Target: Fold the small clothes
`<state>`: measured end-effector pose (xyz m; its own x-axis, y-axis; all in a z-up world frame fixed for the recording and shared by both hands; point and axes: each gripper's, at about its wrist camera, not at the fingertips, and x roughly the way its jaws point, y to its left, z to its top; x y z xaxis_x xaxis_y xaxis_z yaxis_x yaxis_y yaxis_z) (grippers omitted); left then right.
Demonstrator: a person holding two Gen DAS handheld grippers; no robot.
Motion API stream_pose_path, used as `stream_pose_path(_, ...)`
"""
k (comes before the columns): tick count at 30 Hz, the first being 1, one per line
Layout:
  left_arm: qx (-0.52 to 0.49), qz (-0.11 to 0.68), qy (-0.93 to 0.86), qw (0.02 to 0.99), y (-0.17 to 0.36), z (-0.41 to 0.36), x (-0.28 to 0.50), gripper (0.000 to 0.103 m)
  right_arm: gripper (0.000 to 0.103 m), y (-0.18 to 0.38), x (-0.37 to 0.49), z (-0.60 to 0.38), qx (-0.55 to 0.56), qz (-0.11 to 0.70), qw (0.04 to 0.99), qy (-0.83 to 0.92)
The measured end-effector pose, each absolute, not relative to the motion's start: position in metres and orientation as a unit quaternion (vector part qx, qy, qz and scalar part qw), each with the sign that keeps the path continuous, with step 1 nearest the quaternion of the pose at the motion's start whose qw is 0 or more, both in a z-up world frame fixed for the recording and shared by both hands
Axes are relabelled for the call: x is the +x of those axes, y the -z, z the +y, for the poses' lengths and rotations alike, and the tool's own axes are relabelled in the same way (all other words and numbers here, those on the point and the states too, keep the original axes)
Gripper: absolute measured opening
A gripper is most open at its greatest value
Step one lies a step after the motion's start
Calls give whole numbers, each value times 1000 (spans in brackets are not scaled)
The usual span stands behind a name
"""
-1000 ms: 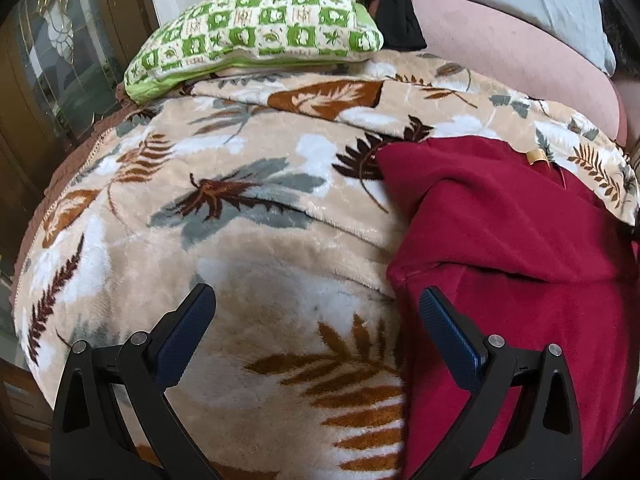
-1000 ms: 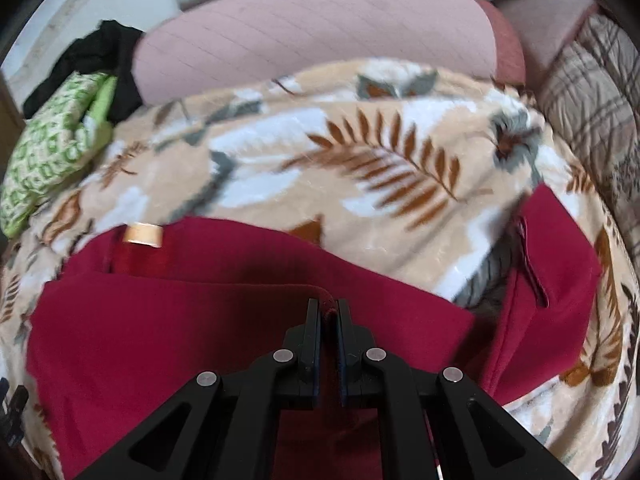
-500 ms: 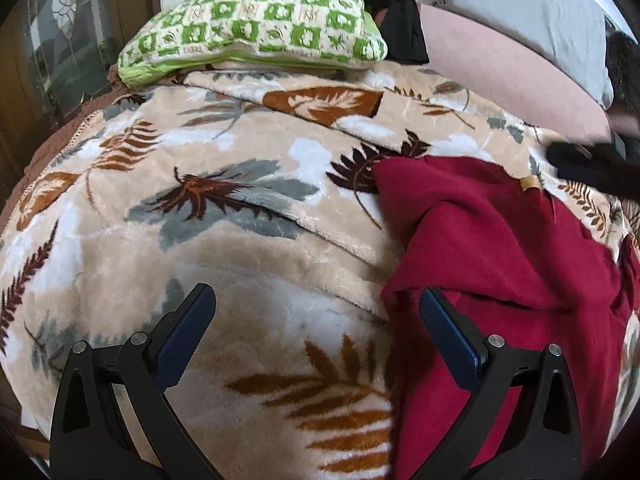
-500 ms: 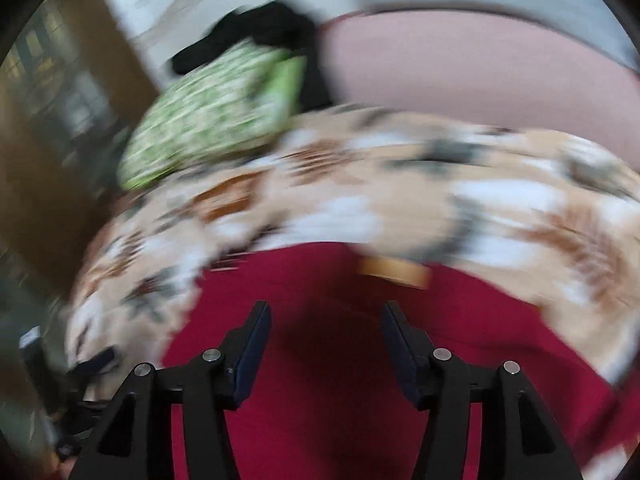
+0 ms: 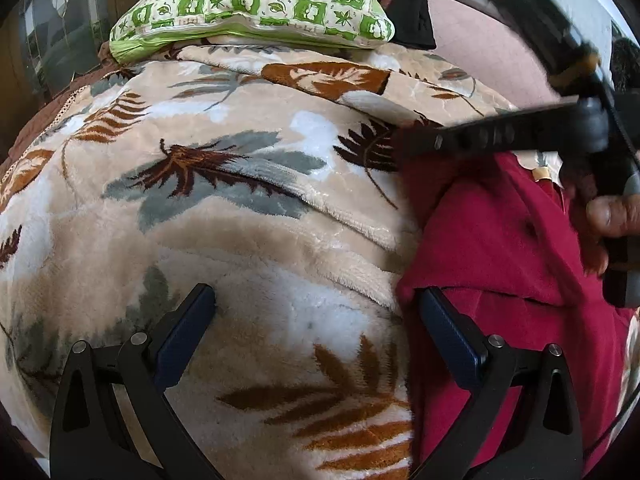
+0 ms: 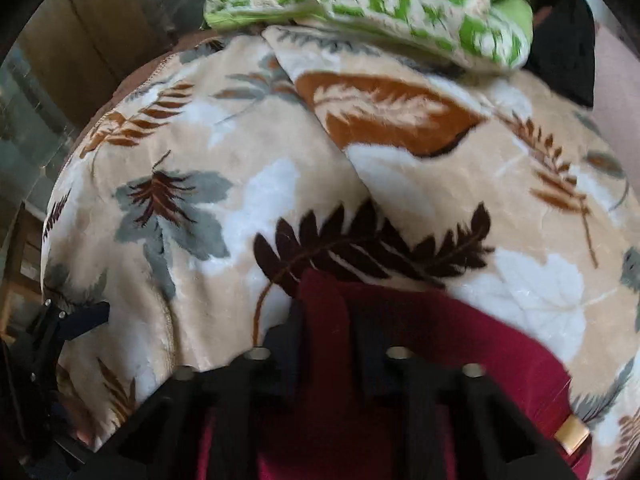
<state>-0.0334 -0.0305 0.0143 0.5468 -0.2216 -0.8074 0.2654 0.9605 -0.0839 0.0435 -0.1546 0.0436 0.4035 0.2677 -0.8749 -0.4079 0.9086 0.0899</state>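
Observation:
A dark red garment (image 5: pixel 492 248) lies partly folded on a leaf-patterned blanket (image 5: pixel 224 184). My left gripper (image 5: pixel 316 332) is open and empty, low over the blanket, its right finger at the garment's left edge. My right gripper (image 6: pixel 326 324) is at the garment's far left corner (image 6: pixel 324 300), with red cloth between its narrowly parted fingers; motion blur hides whether they pinch it. The right gripper also shows in the left wrist view (image 5: pixel 408 146), reaching in from the right. A tan label (image 6: pixel 572 432) sits on the garment's edge.
A green checked pillow (image 5: pixel 256 4) lies at the blanket's far end, with a black cloth (image 5: pixel 412 12) behind it. A pink cushion (image 5: pixel 480 44) is at the far right. The bed's left edge drops beside dark wooden furniture (image 5: pixel 48 40).
My right gripper let go of the garment's fold, opened, swung left to the garment's far left corner and narrowed around the cloth. My left gripper stayed open and shifted slightly.

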Motion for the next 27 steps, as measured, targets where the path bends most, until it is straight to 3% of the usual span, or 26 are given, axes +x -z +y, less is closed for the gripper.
stream_pose_path(10, 39, 450, 137, 882, -13, -33, -34, 102, 9, -36, 63, -169, 5, 490, 860, -142)
stream_pose_path(17, 18, 423, 138, 895, -43, -26, -41, 102, 15, -84, -28, -218, 59, 448, 886, -103)
stream_pose_path(22, 27, 403, 147, 903, -62, -43, -43, 102, 15, -61, -83, -252, 35, 470, 882, -21)
stream_pose_path(27, 66, 415, 162, 893, -54, -81, -40, 102, 16, -23, -95, -284, 100, 499, 861, 10)
